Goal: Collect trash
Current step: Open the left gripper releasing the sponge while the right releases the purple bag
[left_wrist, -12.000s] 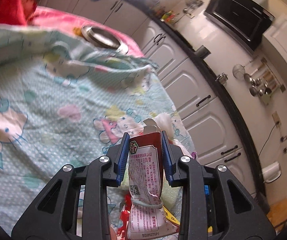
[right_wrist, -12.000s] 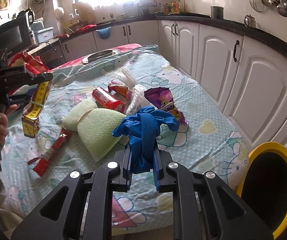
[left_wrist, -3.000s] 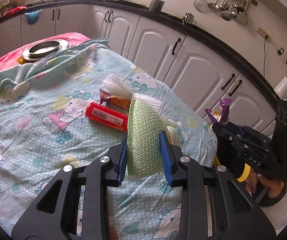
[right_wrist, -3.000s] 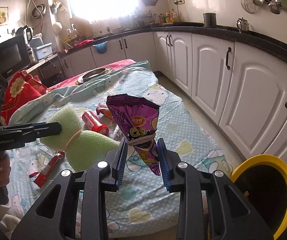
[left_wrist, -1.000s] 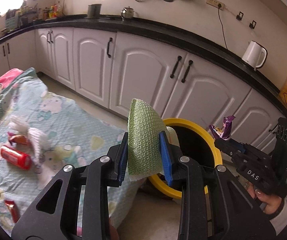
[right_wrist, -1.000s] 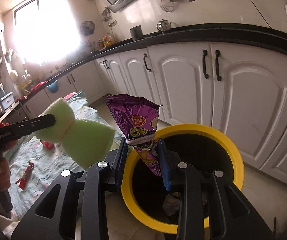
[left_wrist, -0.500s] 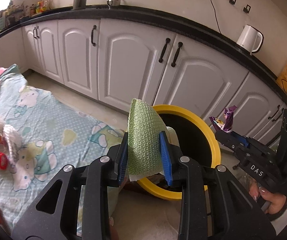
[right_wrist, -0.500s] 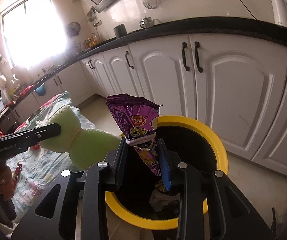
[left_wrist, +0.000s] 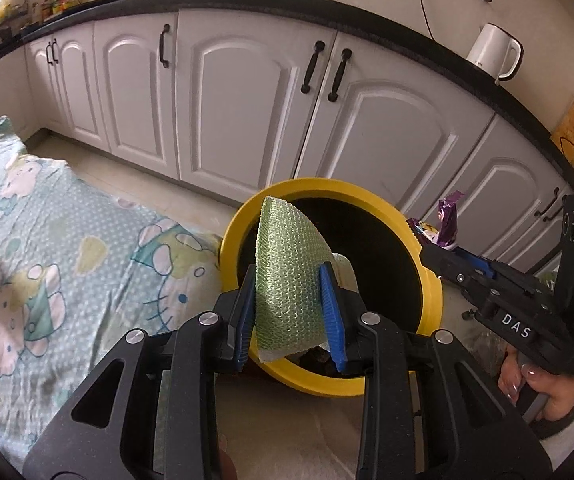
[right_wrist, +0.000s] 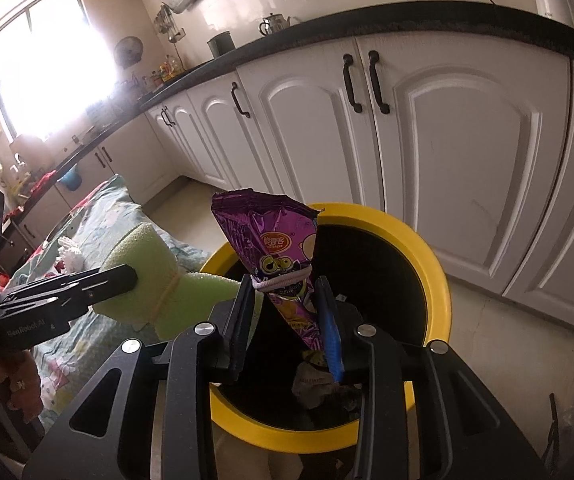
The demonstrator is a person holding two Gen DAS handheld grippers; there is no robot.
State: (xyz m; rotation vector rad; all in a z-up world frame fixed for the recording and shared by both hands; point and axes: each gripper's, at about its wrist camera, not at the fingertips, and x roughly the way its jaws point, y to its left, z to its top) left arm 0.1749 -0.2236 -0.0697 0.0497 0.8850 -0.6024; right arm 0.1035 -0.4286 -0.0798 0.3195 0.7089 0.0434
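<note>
My right gripper (right_wrist: 287,320) is loosening around the purple snack wrapper (right_wrist: 279,264); a gap shows at the left pad, so the wrapper is nearly free above the yellow bin (right_wrist: 427,256). My left gripper (left_wrist: 289,312) clamps the green foam netting (left_wrist: 289,264) at the bin's near rim. A second ago both hands were higher and farther from the opening; now 2 pieces can drop in. What looks like earlier trash lies inside, dimly. More litter waits on the bedsheet (left_wrist: 87,248).
</note>
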